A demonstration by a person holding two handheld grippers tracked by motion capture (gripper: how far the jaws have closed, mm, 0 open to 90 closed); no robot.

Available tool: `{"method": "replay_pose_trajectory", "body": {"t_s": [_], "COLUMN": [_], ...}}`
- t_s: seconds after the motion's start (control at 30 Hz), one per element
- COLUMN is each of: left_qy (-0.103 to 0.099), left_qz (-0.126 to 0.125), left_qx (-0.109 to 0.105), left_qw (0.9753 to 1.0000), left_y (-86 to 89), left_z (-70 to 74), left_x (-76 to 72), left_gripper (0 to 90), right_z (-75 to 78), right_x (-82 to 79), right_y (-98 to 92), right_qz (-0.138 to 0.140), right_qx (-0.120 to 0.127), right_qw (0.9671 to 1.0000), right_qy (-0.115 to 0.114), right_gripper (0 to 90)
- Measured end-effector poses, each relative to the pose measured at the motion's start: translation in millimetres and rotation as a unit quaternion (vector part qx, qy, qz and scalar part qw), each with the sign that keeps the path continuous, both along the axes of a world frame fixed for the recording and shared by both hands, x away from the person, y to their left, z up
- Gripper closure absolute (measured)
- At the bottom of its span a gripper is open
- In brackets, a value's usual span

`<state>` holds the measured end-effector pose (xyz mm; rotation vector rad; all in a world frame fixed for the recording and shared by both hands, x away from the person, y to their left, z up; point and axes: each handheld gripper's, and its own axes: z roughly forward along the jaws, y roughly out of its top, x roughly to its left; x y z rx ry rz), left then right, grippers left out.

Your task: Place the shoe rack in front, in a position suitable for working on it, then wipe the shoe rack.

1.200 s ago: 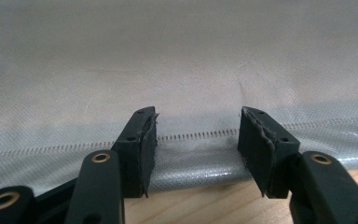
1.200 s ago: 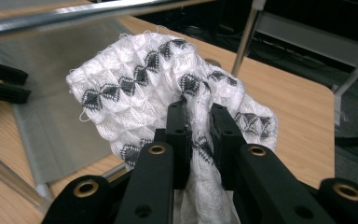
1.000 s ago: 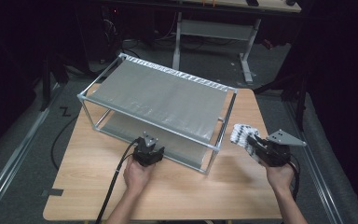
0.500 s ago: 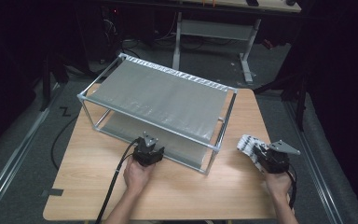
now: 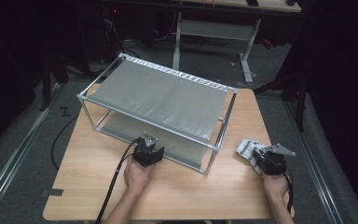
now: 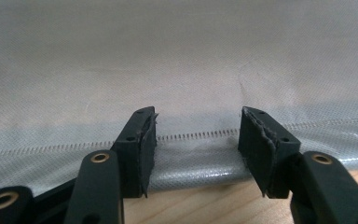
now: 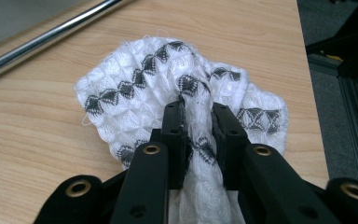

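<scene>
"What did you see from up high?"

"A person stood at a wooden table (image 5: 98, 186). A metal rack (image 5: 158, 98) with two grey cloth shelves sat in the middle of it. The left gripper (image 5: 148, 150) was right at the rack's front edge, down by the bottom shelf (image 5: 186, 148). The right gripper (image 5: 266, 159) was off by the table's right side, with a white cloth (image 5: 248, 148) under its tip."

"Could you tell from there how the jaws stood?"

"Not well. The close views showed that. In the left gripper view, the left gripper (image 6: 196, 142) had its jaws wide apart with nothing between them. The hem of the bottom shelf (image 6: 177, 70) ran just past their tips, above the wood. In the right gripper view, the right gripper (image 7: 197, 122) was squeezed tight on the white cloth (image 7: 135, 88). You could see grey diamond marks on it, and the bunched-up part pinched between the jaws."

"Where was the cloth lying?"

"On the bare wood, near the right edge, apart from the rack's silver bar (image 7: 46, 39). The front of the table had lots of open room between the two hands."
</scene>
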<state>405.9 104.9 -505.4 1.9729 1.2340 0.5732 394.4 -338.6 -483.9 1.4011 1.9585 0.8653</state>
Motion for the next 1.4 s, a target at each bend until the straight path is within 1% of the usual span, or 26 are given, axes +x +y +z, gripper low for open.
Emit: {"method": "replay_pose_trajectory", "body": {"t_s": [0.1, 0.17, 0.23, 0.27, 0.33, 0.37, 0.4, 0.5, 0.53, 0.57, 0.6, 0.73, 0.87, 0.97, 1.03, 1.1, 1.13, 1.17, 1.23, 1.33, 1.37, 1.4], "left_qy": [-0.002, -0.002, -0.001, -0.001, -0.001, -0.001, -0.001, 0.0, 0.0, 0.0, 0.001, 0.003, 0.002, 0.004, 0.005, 0.007, 0.007, 0.01, 0.013, 0.012, 0.011, 0.012], "left_qz": [0.0, 0.0, 0.0, 0.0, 0.0, 0.0, 0.0, 0.0, 0.0, 0.0, 0.0, -0.001, 0.0, -0.001, 0.0, 0.001, 0.005, 0.006, 0.012, 0.016, 0.018, 0.022], "left_qx": [0.004, 0.003, 0.002, 0.002, 0.002, 0.002, 0.002, 0.0, 0.0, -0.001, -0.002, -0.004, -0.008, -0.009, -0.013, -0.011, -0.014, -0.011, -0.013, 0.0, 0.002, 0.002], "left_qw": [1.0, 1.0, 1.0, 1.0, 1.0, 1.0, 1.0, 1.0, 1.0, 1.0, 1.0, 1.0, 1.0, 0.9999, 0.9999, 0.9999, 0.9999, 0.9999, 0.9998, 0.9998, 0.9998, 0.9997], "left_y": [-0.5, -0.3, -0.1, -0.1, -0.1, -0.1, -0.1, 0.0, 0.1, 0.5, 0.6, 1.2, 1.3, 2.0, 2.9, 4.8, 5.6, 7.7, 11.3, 18.5, 20.6, 24.5], "left_z": [0.1, 0.0, 0.0, 0.0, 0.0, 0.1, 0.1, 0.0, 0.0, -0.1, -0.1, 0.0, 0.0, 0.8, 1.6, 2.5, 2.6, 3.7, 5.4, 9.3, 10.0, 11.4], "left_x": [-0.5, -0.4, -0.3, -0.2, -0.2, -0.2, -0.2, 0.0, 0.1, 0.3, 0.3, 0.6, 0.8, 1.0, 1.3, 1.3, 1.6, 1.9, 2.0, 1.4, 1.5, 1.7], "left_gripper": [46.5, 46.5, 46.5, 46.5, 46.5, 46.5, 46.5, 46.5, 46.5, 46.5, 46.5, 46.5, 46.3, 45.8, 44.9, 44.0, 43.5, 42.8, 42.2, 41.8, 41.8, 41.7], "right_z": [-3.2, -5.1, -5.6, -6.8, -9.4, -9.1, -9.1, -3.6, -1.2, 1.1, 3.6, 11.5, 15.1, 16.5, 17.9, 18.7, 18.3, 17.7, 15.1, 10.5, 9.3, 8.4], "right_x": [-0.4, 0.0, 0.3, 0.7, 1.2, 1.5, 1.5, 0.3, -0.3, -1.5, -2.3, -6.6, -13.3, -20.5, -24.8, -28.0, -29.4, -29.7, -27.9, -22.4, -20.5, -19.0], "right_y": [1.8, 2.6, 3.4, 4.1, 5.6, 5.4, 5.4, 5.6, 6.8, 7.7, 8.8, 18.2, 31.7, 43.2, 50.0, 56.2, 61.5, 66.0, 74.1, 85.9, 89.2, 90.9], "right_qz": [0.004, 0.006, 0.007, 0.007, 0.009, 0.01, 0.01, 0.016, 0.019, 0.022, 0.025, 0.046, 0.076, 0.098, 0.112, 0.123, 0.133, 0.14, 0.15, 0.164, 0.169, 0.173], "right_qx": [-0.007, -0.01, -0.012, -0.011, -0.011, -0.004, -0.004, 0.016, 0.016, 0.016, 0.019, 0.023, 0.026, 0.027, 0.036, 0.04, 0.041, 0.037, 0.034, 0.029, 0.029, 0.028], "right_qw": [1.0, 0.9999, 0.9999, 0.9999, 0.9998, 0.9998, 0.9998, 0.9997, 0.9997, 0.9996, 0.9995, 0.9986, 0.9966, 0.9945, 0.9927, 0.9911, 0.9899, 0.9891, 0.9878, 0.986, 0.9852, 0.9844], "right_qy": [0.003, 0.004, 0.006, 0.01, 0.014, 0.015, 0.015, 0.008, 0.008, 0.0, -0.001, -0.011, -0.019, -0.025, -0.028, -0.03, -0.028, -0.027, -0.024, -0.011, -0.006, -0.006], "right_gripper": [76.6, 75.8, 73.1, 70.9, 62.8, 56.0, 56.0, 51.1, 50.5, 50.6, 49.7, 49.7, 51.2, 52.5, 53.4, 54.1, 54.6, 55.4, 57.1, 59.8, 60.3, 60.5]}}
